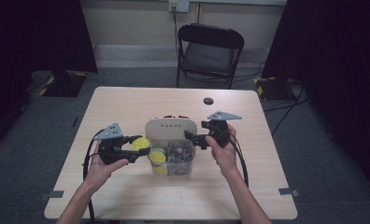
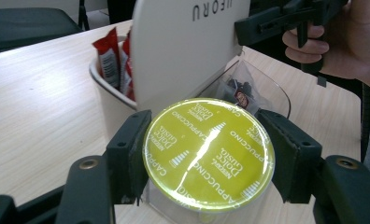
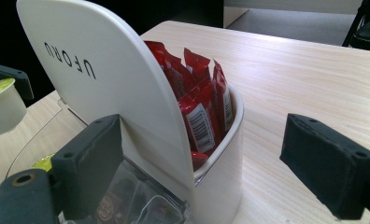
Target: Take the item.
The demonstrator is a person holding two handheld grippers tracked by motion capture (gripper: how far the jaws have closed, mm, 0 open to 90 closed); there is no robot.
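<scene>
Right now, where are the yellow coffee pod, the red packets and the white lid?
round yellow-green foil-topped coffee pod [image 2: 207,154], left gripper view, foil top.
shiny red packets [image 3: 202,112], right gripper view, barcode packet.
white curved plastic lid [image 2: 183,51], left gripper view, flat face.

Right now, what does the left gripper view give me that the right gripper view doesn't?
Left gripper view: the left tool shut on a yellow capsule, its foil lid printed Cappuccino, and a hand holding the right tool.

Right gripper view: the right tool with jaws open, astride the organizer's rear wall, and barcodes on the red sachets.

Both: the white organizer, its red sachets, the clear front bin and the wooden table.
</scene>
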